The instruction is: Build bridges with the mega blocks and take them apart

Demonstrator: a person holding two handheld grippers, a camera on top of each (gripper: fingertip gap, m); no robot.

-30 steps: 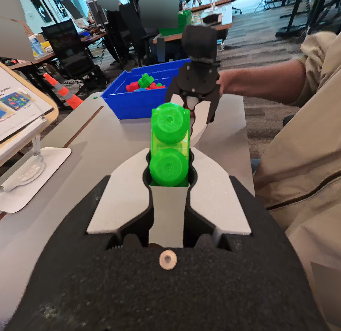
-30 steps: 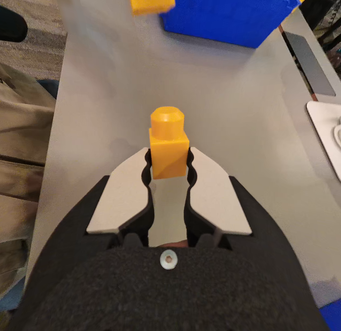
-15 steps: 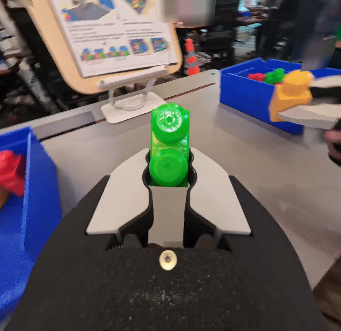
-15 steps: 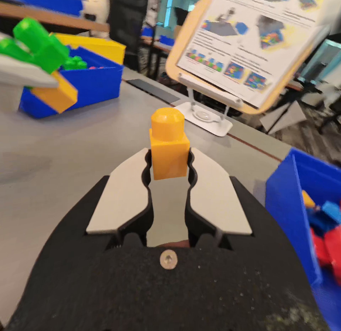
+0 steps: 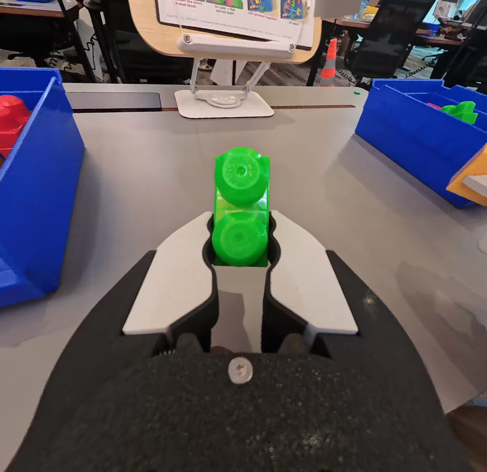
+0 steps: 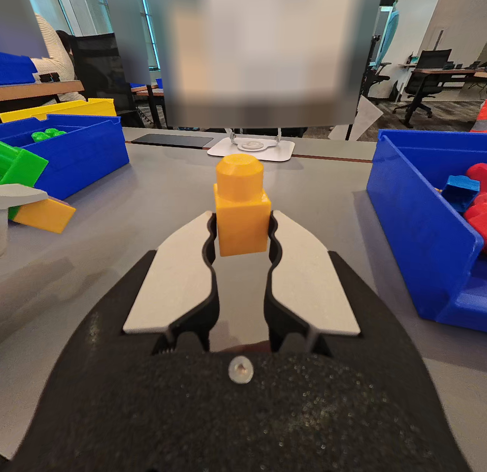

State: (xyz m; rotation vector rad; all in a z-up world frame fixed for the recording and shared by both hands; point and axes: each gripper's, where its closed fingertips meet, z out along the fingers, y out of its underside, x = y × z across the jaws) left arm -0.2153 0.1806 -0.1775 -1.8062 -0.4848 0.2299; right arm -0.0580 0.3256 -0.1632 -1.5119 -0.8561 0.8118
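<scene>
Two grippers are pinching blocks: left gripper (image 5: 241,238) the green two-stud block (image 5: 241,209), right gripper (image 6: 241,235) the orange one-stud block (image 6: 241,217); misaligned studs risk jamming.

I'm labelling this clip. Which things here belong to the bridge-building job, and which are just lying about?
Job: green block in left gripper; orange block in right gripper; blue bins.
Lying about: instruction board stand, traffic cone.

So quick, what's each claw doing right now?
Left gripper: shut on the green block.
Right gripper: shut on the orange block.
</scene>
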